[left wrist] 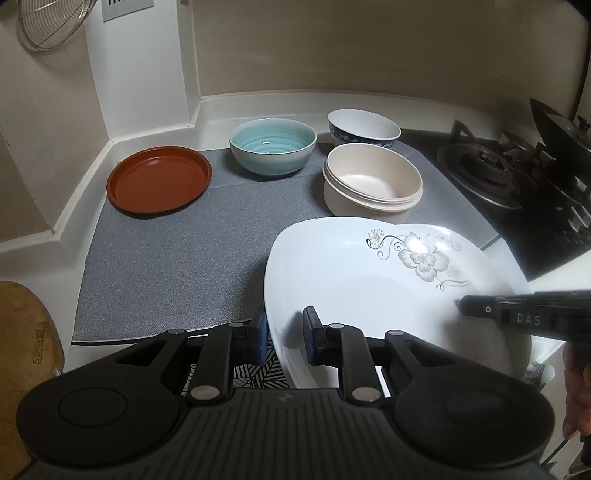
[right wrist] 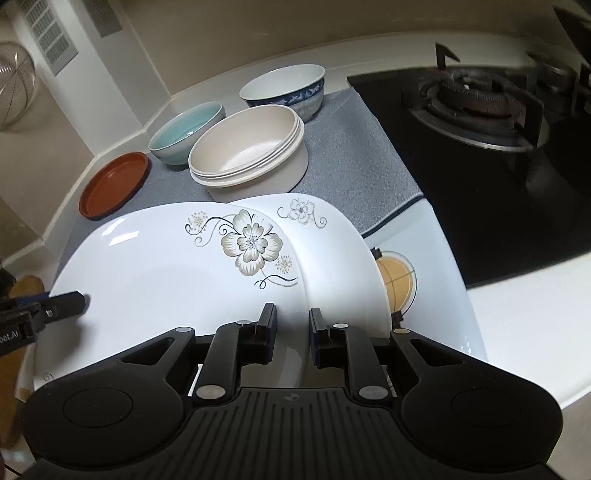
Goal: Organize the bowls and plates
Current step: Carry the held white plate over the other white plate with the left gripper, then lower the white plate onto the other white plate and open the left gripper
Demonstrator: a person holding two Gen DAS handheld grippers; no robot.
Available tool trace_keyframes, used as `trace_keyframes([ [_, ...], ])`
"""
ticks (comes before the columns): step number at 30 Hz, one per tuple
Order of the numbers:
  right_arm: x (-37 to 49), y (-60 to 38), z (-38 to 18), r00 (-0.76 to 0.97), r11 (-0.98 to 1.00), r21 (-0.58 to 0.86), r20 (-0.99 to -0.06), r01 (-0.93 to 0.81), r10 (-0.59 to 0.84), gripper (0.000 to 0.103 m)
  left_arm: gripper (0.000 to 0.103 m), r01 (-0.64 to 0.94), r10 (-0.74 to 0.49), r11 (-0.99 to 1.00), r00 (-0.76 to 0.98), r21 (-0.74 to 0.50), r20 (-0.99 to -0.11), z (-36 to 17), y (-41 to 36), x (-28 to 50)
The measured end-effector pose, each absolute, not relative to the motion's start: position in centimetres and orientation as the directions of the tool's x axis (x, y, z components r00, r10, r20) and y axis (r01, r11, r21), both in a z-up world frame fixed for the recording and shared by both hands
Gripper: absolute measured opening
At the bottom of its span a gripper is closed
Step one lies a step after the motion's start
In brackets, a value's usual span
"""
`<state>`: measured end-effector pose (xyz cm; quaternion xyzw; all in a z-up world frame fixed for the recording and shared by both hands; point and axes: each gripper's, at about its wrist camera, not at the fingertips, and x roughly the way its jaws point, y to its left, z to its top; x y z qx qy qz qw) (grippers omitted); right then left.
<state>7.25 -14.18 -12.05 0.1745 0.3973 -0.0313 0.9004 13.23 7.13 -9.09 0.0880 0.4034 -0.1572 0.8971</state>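
From the left wrist camera, the left tool (left wrist: 284, 332) pinches the near left rim of a white flowered plate (left wrist: 351, 273), one finger outside the rim and one inside. The plate is tilted, its far edge just in front of a cream bowl (left wrist: 371, 182). The right tool (left wrist: 461, 305) reaches in from the right and its tip lies on the plate's right side. On the grey mat (left wrist: 184, 258) behind stand a brown plate (left wrist: 159, 180) at the left, a teal bowl (left wrist: 272, 146) in the middle and a blue-patterned bowl (left wrist: 364, 127) at the back right. A gas stove (left wrist: 491, 173) lies to the right of the mat, and a wire strainer (left wrist: 51, 22) hangs on the wall at the top left.

From the right wrist camera, the right tool (right wrist: 293, 326) is closed on the right edge of the same flowered plate (right wrist: 166, 266). A second flowered plate (right wrist: 332, 251) lies partly under it, though whether the fingers also catch that one is hard to tell. The left tool (right wrist: 79, 301) grips the plate's left rim. The cream bowl (right wrist: 247, 151), teal bowl (right wrist: 184, 129), blue-patterned bowl (right wrist: 284, 88) and brown plate (right wrist: 112, 184) sit beyond on the mat (right wrist: 351, 155), with the stove (right wrist: 480, 110) to the right on the white counter (right wrist: 517, 314).
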Motion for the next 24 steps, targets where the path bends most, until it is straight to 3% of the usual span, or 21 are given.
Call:
trace_keyframes([
  [24,7.9,-10.5,-11.0,0.671,0.992,-0.1,-0.73,0.076,-0.125,0.02,0.023,0.351,-0.209,0.936,0.629,0.034,-0.749,-10.0,6.1,12.8],
])
